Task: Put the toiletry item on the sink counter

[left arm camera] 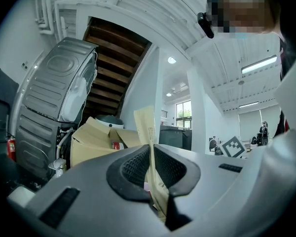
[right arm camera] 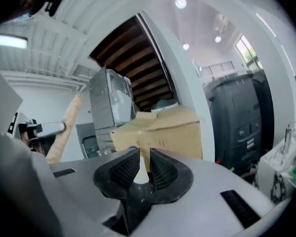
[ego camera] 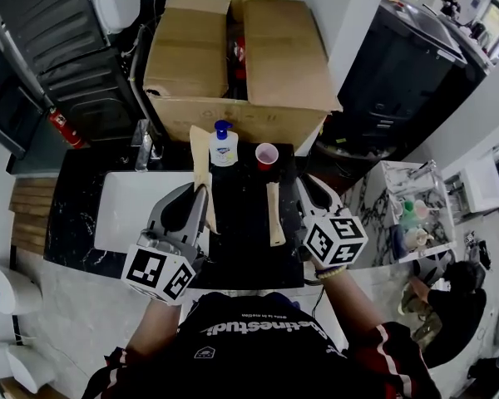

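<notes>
My left gripper (ego camera: 198, 196) is shut on a long tan paper packet (ego camera: 200, 163) that stands up out of its jaws over the black counter (ego camera: 241, 223); in the left gripper view the packet (left arm camera: 149, 132) is pinched between the pads. A second tan packet (ego camera: 274, 214) is at my right gripper (ego camera: 303, 187). In the right gripper view, a pale narrow edge (right arm camera: 139, 172) of it sits pinched between the nearly closed jaws. A soap bottle (ego camera: 224, 145) with a blue pump and a red cup (ego camera: 267, 155) stand at the counter's back.
A white sink basin (ego camera: 129, 210) with a tap (ego camera: 143, 146) lies left of the counter. A large open cardboard box (ego camera: 241, 56) stands behind it. A marbled shelf (ego camera: 416, 214) with bottles is at the right, dark appliances at both sides.
</notes>
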`<state>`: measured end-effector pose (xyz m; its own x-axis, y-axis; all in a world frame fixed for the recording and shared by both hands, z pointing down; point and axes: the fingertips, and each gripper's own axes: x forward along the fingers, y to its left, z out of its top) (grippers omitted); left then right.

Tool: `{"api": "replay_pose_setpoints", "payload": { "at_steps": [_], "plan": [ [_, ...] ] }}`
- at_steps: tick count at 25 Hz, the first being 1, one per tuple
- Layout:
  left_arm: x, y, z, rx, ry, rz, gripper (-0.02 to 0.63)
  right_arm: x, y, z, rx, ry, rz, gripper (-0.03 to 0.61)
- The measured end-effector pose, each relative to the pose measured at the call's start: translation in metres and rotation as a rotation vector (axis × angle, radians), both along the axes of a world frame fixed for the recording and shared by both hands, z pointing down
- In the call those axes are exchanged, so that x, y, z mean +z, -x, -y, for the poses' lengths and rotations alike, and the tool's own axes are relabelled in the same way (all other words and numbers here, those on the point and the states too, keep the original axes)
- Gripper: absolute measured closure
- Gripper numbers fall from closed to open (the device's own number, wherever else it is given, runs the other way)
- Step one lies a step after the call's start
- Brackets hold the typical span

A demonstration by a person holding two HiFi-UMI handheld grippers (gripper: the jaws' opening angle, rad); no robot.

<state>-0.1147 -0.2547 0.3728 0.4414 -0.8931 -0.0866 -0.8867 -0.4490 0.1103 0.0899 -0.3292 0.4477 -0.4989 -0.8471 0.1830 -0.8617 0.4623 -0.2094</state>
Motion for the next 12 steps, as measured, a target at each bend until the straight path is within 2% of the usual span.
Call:
{"api": "replay_pose_setpoints", "payload": {
  "at_steps": [2,5,8,12],
  "plan": [
    [-0.003,-0.005,0.001,0.009,-0.007,-0.001,0.575,-0.033,0.004,-0.010,-0.019,-0.107,-0.008,0.495],
    [-0.005,-0.011,0.002,0.022,-0.017,0.000,0.575,-0.063,0.011,-0.027,-0.047,-0.198,-0.002,0.508],
    [-0.008,-0.016,0.003,0.034,-0.022,0.000,0.575,-0.083,0.016,-0.040,-0.068,-0.249,-0.002,0.514],
    [-0.007,-0.023,0.006,0.046,-0.023,0.004,0.575,-0.097,0.017,-0.051,-0.086,-0.256,0.030,0.535]
  ]
}}
